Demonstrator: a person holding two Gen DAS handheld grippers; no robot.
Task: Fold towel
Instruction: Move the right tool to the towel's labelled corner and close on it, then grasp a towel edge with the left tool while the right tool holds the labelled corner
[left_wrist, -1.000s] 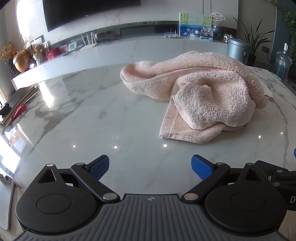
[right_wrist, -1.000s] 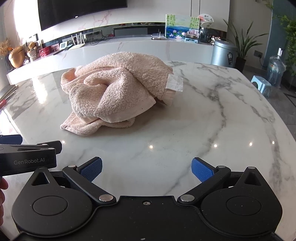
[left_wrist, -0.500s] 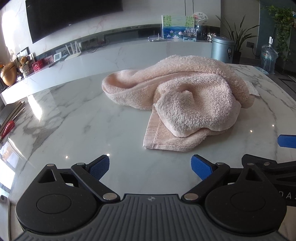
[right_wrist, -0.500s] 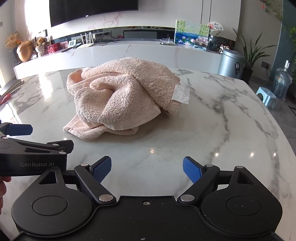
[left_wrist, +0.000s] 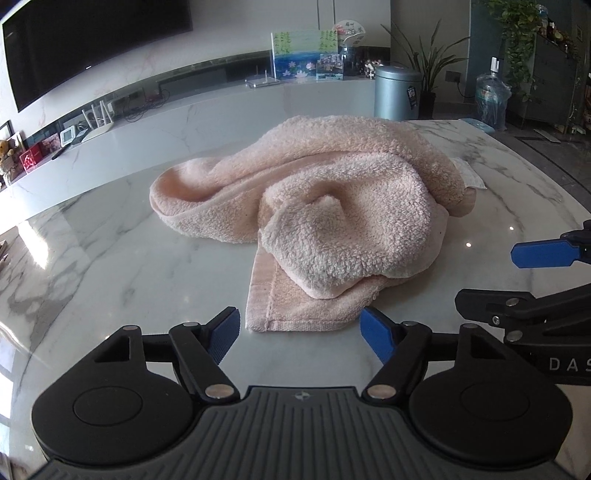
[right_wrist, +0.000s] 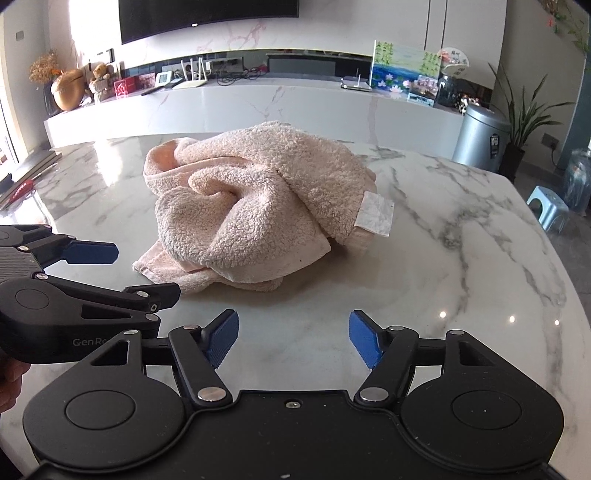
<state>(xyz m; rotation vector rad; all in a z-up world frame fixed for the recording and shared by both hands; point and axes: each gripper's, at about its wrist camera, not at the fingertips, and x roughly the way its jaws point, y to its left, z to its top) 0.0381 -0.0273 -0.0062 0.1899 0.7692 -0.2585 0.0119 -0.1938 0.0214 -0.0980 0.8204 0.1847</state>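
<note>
A pink fluffy towel (left_wrist: 332, 206) lies crumpled in a heap on the white marble table (left_wrist: 110, 266); it also shows in the right wrist view (right_wrist: 258, 206), with a white label (right_wrist: 375, 214) at its right end. My left gripper (left_wrist: 299, 332) is open and empty, its blue pads either side of the towel's near hemmed corner (left_wrist: 266, 314). My right gripper (right_wrist: 291, 339) is open and empty, a short way in front of the towel. Each gripper shows in the other's view: the right one (left_wrist: 517, 280) at the right edge, the left one (right_wrist: 125, 273) at the left edge.
A long white marble counter (right_wrist: 258, 99) runs behind the table with a router, pictures and ornaments. A grey bin (right_wrist: 480, 136), a plant, a water bottle (left_wrist: 491, 99) and a small blue stool (right_wrist: 546, 210) stand beyond the table's right side. Flat items lie at the table's far left edge (right_wrist: 22, 184).
Both grippers have moved forward toward the towel, which looks larger in both views. The left gripper now reaches the towel's near corner. Both stay open.
</note>
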